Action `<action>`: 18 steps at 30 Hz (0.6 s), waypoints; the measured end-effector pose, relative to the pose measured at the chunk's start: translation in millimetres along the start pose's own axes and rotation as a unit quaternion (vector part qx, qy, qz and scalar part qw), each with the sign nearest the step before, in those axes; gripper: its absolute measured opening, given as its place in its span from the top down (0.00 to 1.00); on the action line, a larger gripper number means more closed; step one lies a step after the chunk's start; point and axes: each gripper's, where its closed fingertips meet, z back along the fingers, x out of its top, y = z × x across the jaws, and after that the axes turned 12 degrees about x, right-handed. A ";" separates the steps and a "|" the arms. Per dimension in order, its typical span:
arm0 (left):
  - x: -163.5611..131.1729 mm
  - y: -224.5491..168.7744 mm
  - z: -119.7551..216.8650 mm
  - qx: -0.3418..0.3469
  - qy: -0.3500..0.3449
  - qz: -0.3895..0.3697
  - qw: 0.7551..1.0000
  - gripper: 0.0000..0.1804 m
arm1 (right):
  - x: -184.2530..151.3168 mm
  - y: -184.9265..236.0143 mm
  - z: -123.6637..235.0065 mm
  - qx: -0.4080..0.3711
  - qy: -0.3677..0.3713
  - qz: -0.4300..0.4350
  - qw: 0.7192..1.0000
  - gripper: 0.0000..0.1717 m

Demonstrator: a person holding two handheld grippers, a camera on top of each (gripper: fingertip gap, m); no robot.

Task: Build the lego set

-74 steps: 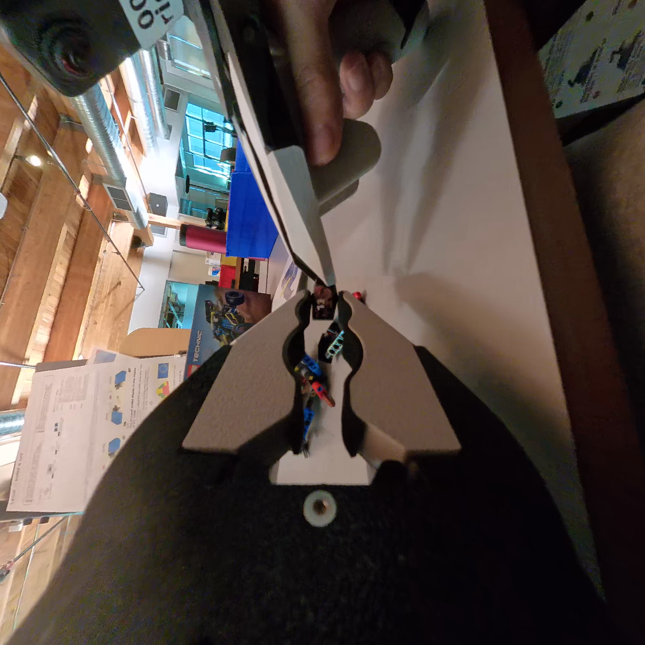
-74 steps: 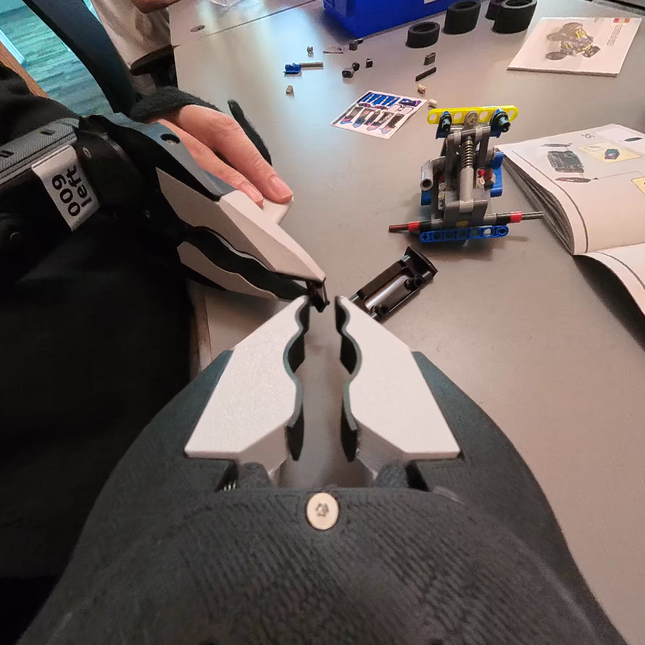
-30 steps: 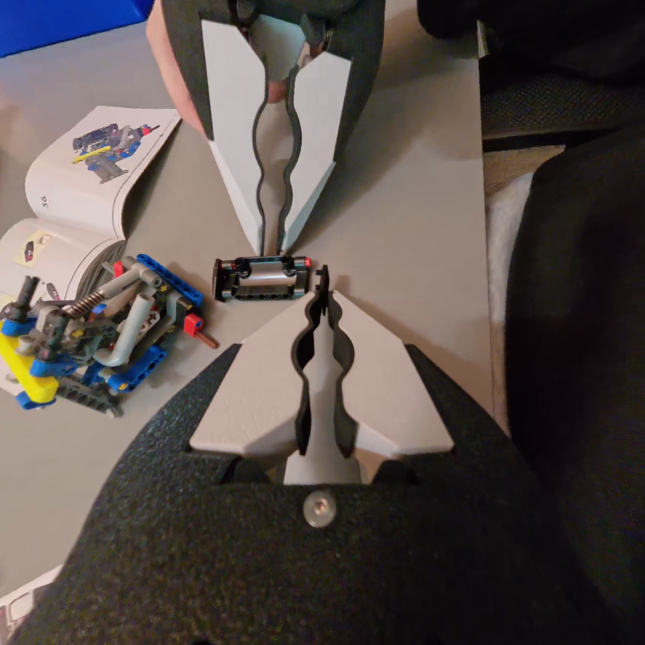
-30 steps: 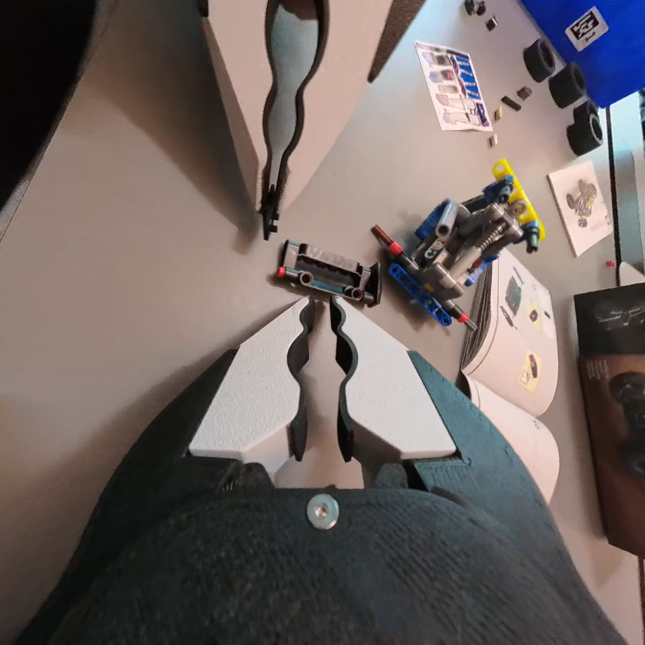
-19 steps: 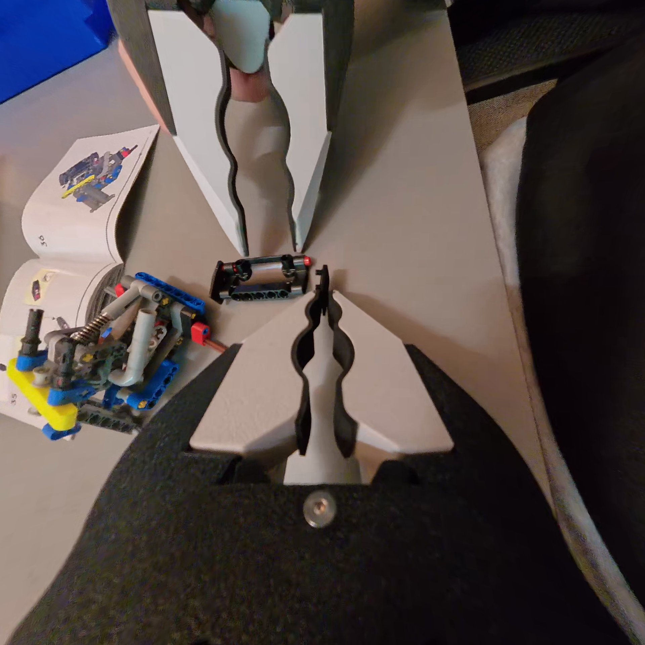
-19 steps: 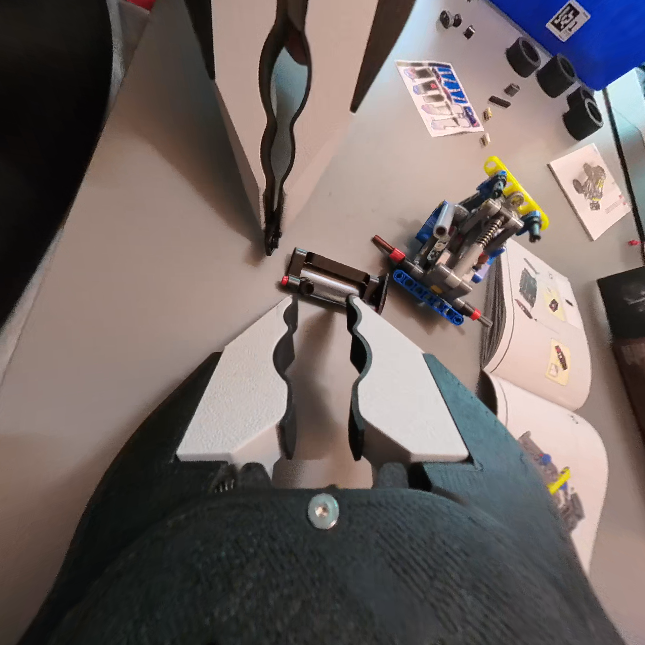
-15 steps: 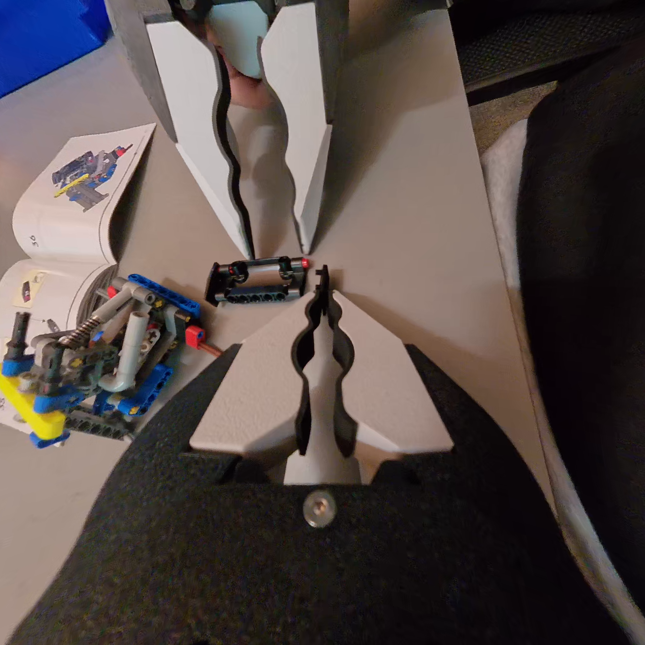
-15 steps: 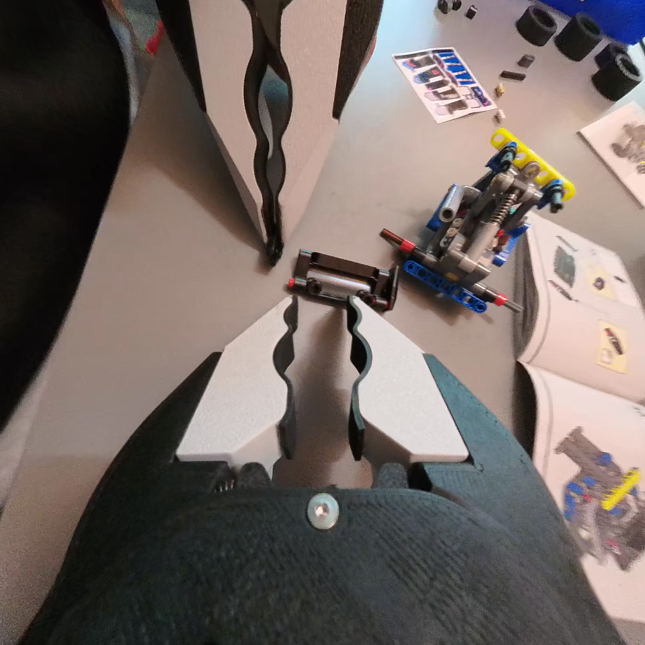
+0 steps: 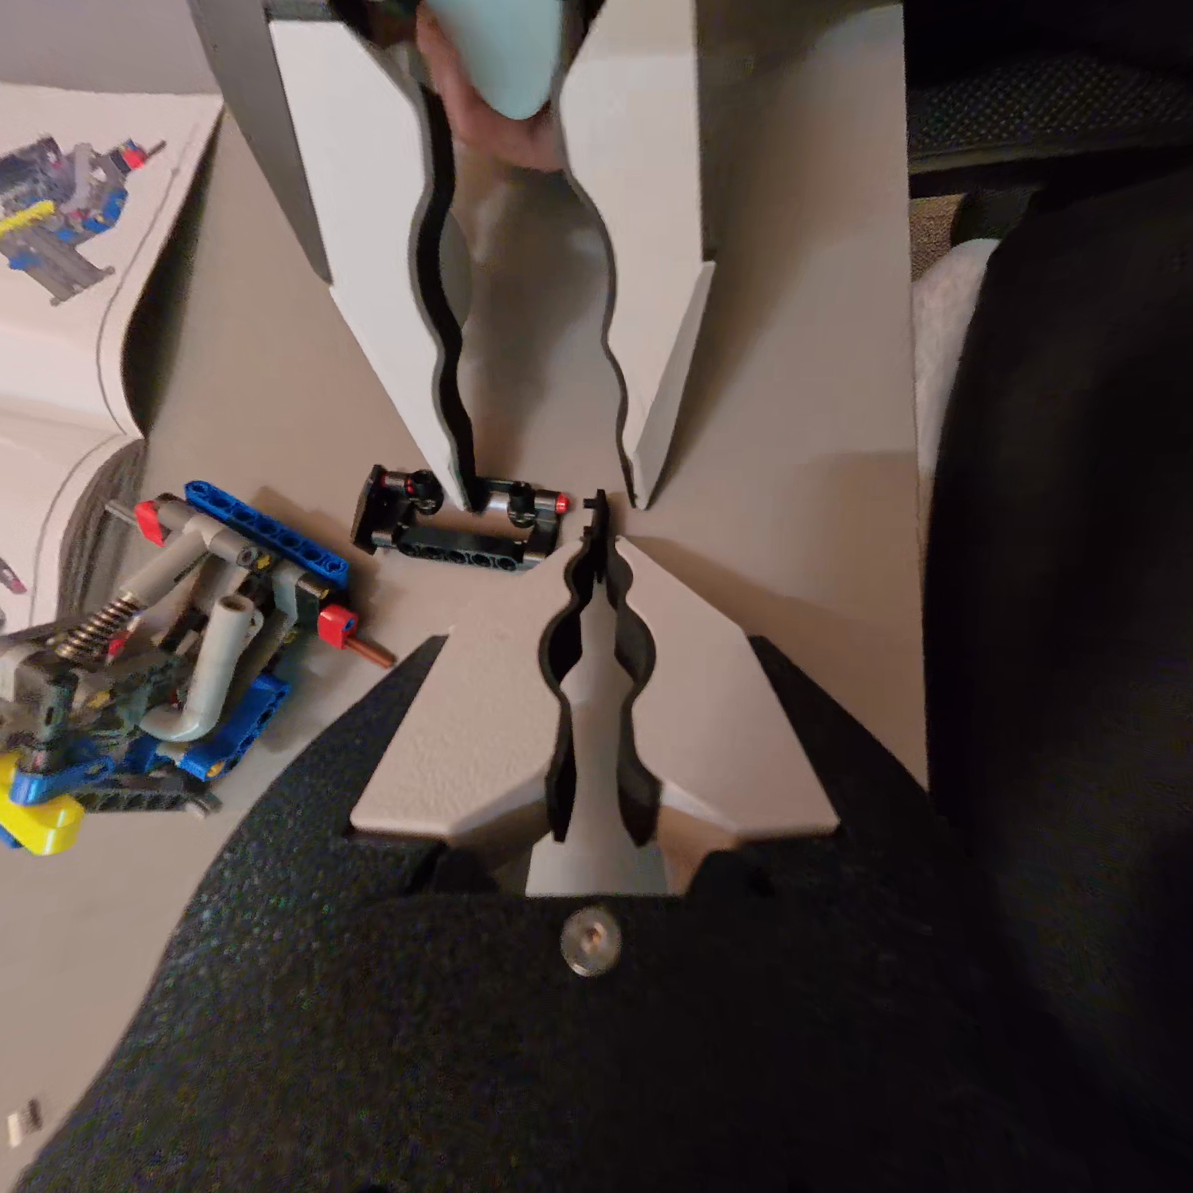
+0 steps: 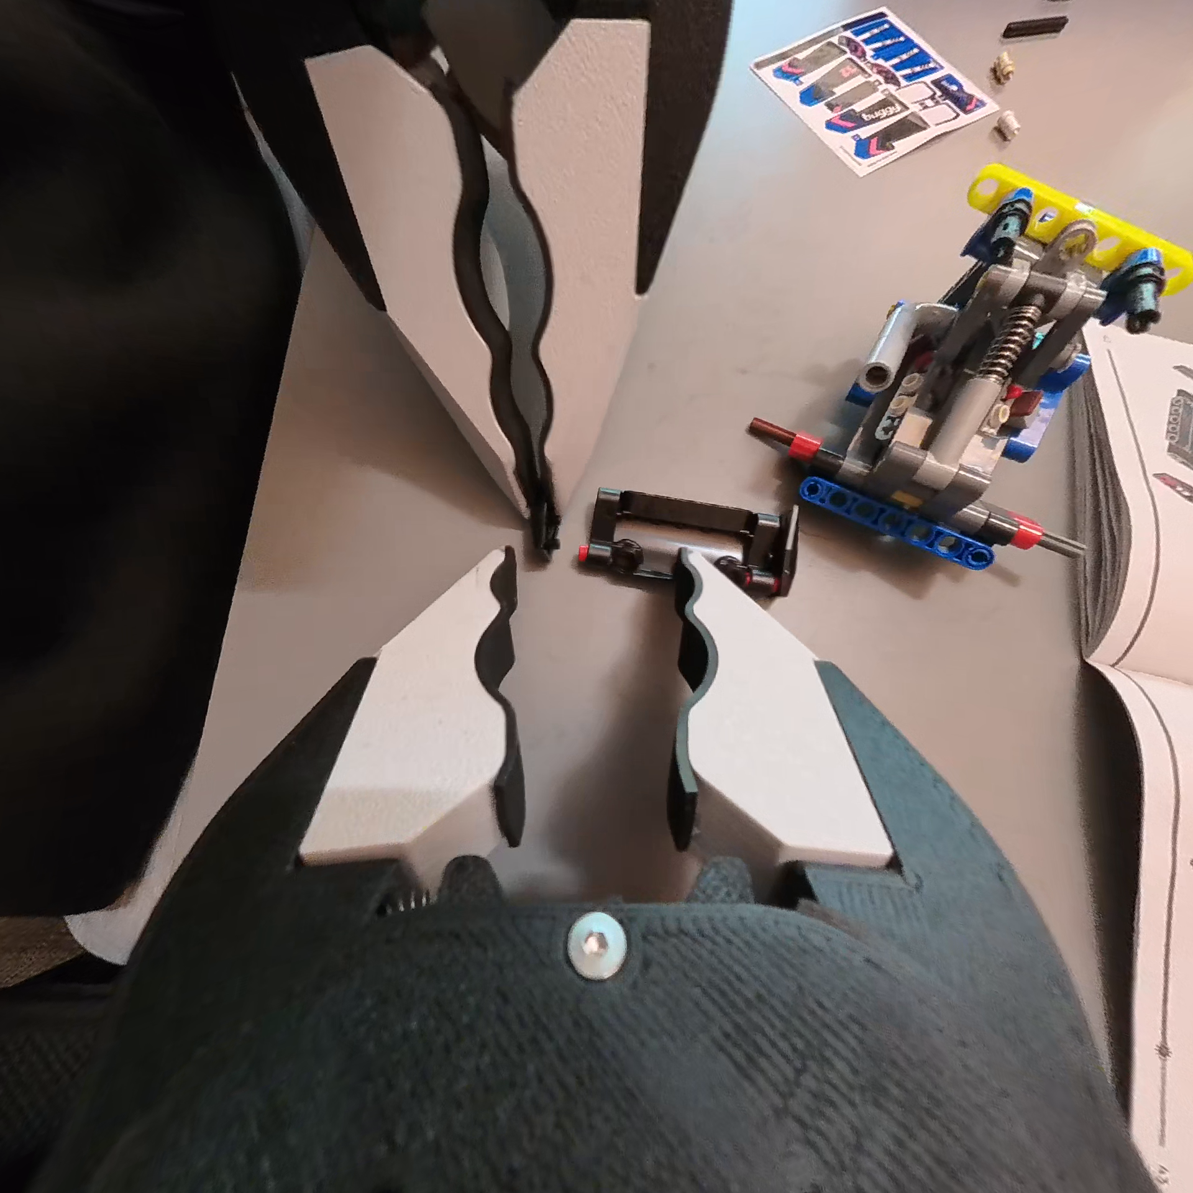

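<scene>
While the left gripper [image 9: 597,536] pinches a small black piece [image 9: 600,516] between closed tips, the right gripper [image 10: 594,558] hangs open, one finger [image 10: 694,568] touching a black frame [image 10: 691,539] on the grey table [image 10: 678,323]; both meet beside it.

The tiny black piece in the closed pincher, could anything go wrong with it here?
Maybe. The left gripper pinches the tiny black piece only at its very tips, so a bump might make it slip out. The open right gripper has one finger over the black frame close beside it, so they could knock each other.
</scene>
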 end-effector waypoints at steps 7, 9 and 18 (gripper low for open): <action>-0.8 3.2 -0.5 -0.046 0.076 0.045 0.995 1.00 | 1.7 -3.4 -1.6 -0.020 -0.002 -0.013 1.000 0.83; -1.0 3.9 -0.7 -0.055 0.088 0.043 0.994 1.00 | 2.6 -3.7 -2.5 -0.022 -0.002 -0.014 1.000 0.84; -1.6 3.8 -0.1 -0.078 0.140 0.033 0.987 1.00 | 3.5 -2.9 -4.0 -0.021 -0.003 -0.022 1.000 0.86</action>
